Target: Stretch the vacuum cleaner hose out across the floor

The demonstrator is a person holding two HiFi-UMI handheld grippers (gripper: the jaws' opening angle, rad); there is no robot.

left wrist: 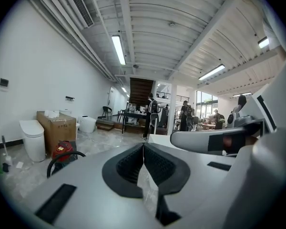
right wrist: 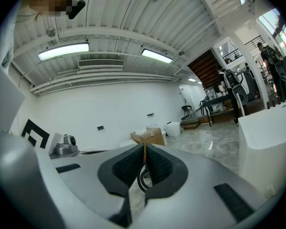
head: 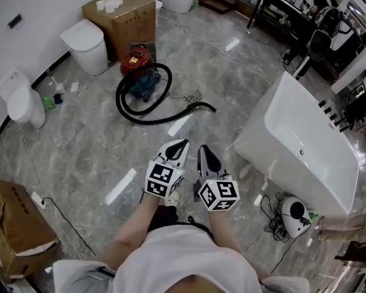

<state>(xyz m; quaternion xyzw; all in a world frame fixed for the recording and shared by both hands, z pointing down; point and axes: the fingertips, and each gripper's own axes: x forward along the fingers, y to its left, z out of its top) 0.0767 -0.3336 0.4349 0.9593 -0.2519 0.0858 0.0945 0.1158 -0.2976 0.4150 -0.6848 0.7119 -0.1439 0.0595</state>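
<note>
A red and blue vacuum cleaner [head: 138,71] stands on the grey marble floor ahead, also seen as the vacuum cleaner [left wrist: 63,151] low at the left of the left gripper view. Its black hose [head: 147,116] lies coiled in a loop around it, the free end [head: 207,107] trailing right. A stretch of hose [right wrist: 142,176] shows past the right jaws. My left gripper [head: 179,146] and right gripper [head: 205,151] are held side by side well short of the hose, both shut with nothing between the pads.
A white bathtub [head: 305,145] stands close on the right. A cardboard box [head: 122,18] and white toilets [head: 85,44] line the wall behind the vacuum. Another box [head: 15,231] sits at the near left. A small white appliance with cable [head: 293,215] lies near the tub.
</note>
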